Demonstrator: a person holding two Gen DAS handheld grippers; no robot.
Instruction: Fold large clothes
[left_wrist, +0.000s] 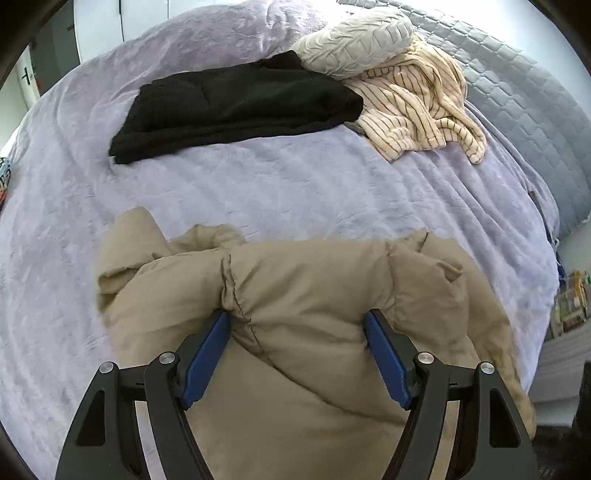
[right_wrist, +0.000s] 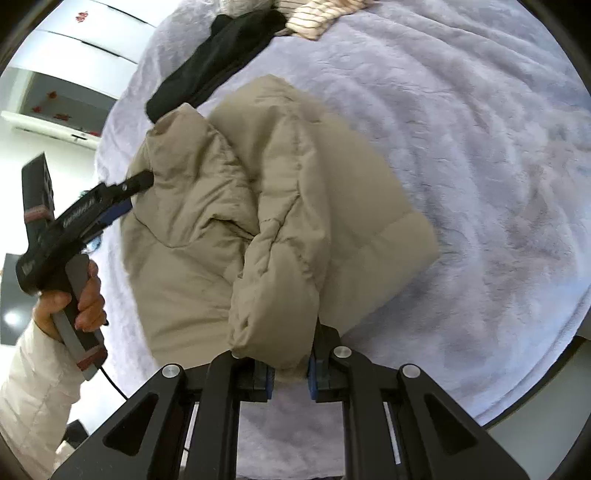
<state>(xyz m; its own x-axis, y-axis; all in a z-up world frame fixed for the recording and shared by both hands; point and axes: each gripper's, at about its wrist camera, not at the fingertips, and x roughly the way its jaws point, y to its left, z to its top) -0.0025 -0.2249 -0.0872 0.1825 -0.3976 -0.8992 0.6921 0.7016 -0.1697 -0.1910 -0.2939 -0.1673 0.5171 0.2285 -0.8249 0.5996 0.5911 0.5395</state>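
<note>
**Puffy jacket mid-fold, one grip firm and one loose**

Lavender plush blanket (left_wrist: 295, 184) covers the whole bed, and the task's garment, a tan puffer jacket (right_wrist: 280, 206), lies bunched on its near part. Farther back sit a folded black garment (left_wrist: 236, 107), a crumpled cream striped shirt (left_wrist: 417, 110) and a grey textured pillow (left_wrist: 354, 40), all well apart from the jacket.

The right gripper (right_wrist: 290, 380) is closed narrow on a padded roll of the jacket, probably a sleeve or hem. The left gripper (left_wrist: 297, 354) stands wide, its blue pads straddling a thick bulge of fabric without pinching it; from the right wrist view its tip touches the jacket's far edge.

Judged from here, the main risk is spring-back: the filling is bulky and slippery-looking, so a fold may puff open once released. If the wide left claw lifts before closing, the fabric would likely slide out. A one-sided pull from the right could drag the whole jacket across the blanket instead of folding it.

No containers are visible.
</note>
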